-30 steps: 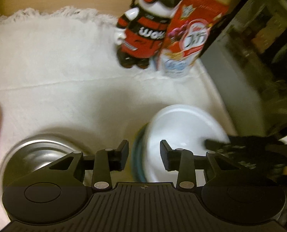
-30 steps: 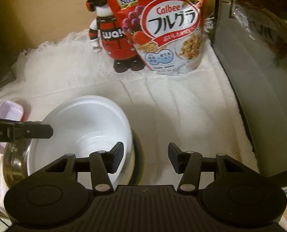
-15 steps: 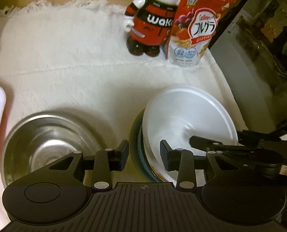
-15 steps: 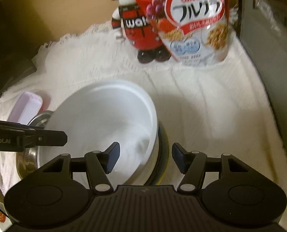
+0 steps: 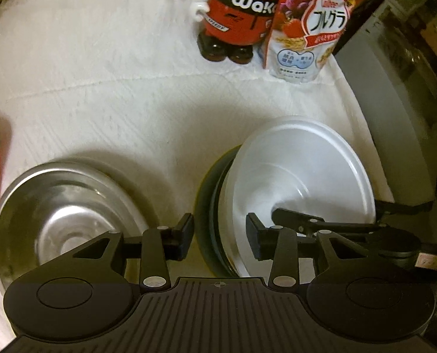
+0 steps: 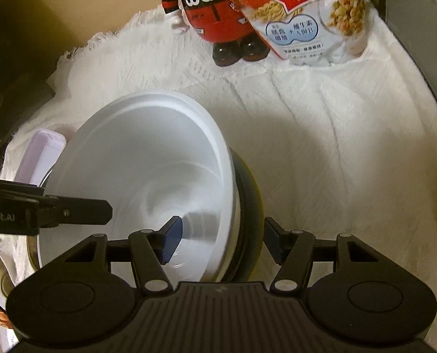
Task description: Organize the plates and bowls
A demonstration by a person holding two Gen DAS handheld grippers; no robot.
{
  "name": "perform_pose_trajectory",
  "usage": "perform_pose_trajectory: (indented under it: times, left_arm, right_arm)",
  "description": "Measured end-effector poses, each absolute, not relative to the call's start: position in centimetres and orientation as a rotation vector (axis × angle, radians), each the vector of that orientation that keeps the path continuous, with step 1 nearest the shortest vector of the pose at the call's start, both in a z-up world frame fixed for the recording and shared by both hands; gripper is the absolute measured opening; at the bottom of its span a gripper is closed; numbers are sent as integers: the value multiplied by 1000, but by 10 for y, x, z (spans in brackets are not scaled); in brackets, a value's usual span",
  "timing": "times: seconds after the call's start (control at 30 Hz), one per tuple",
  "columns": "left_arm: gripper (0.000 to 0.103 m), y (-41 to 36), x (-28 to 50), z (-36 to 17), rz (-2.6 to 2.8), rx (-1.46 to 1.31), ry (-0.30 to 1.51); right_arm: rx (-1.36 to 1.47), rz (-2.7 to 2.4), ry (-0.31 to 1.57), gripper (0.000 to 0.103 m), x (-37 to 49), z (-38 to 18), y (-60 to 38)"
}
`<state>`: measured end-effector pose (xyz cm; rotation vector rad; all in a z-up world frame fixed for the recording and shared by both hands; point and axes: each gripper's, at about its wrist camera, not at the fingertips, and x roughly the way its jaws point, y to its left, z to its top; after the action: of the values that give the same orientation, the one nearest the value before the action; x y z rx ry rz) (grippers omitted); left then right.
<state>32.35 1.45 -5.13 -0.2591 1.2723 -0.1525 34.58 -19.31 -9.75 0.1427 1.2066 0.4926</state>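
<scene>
From my left wrist camera I see a steel bowl point(image 5: 62, 220) sitting empty on the white towel point(image 5: 115, 88), just left of the stack; my right wrist camera shows only a sliver of it behind the white bowl point(image 6: 147, 170). The white bowl sits on a dark plate point(image 6: 249, 206).

My left gripper point(image 5: 220, 236) straddles the stack's left edge, its jaws opening, with the plate and bowl rims between them and the pads not pressing. My right gripper point(image 6: 223, 242) straddles the right edge: jaws apart, one finger inside the bowl, the other outside the plate, neither clearly touching.

The towel covers the surface. At its far side stand a red and black figurine point(image 5: 236, 20) and a cereal bag point(image 6: 309, 14), touching. A lilac box point(image 6: 39, 156) lies at the left. A dark glass-fronted cabinet point(image 5: 401, 73) borders the right.
</scene>
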Motion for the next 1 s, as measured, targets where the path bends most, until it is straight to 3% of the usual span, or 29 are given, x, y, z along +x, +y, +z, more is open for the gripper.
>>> perform_pose_trajectory:
  times: [0.17,1.0]
  left_arm:
    - [42,28,326,-49,-142,-360,1285]
    - [44,-7,338,-72,-119,-162,1342]
  right_arm:
    - [136,479,1205,60,351,-95,-195]
    - [208,503,1250,62,347,-103,-202]
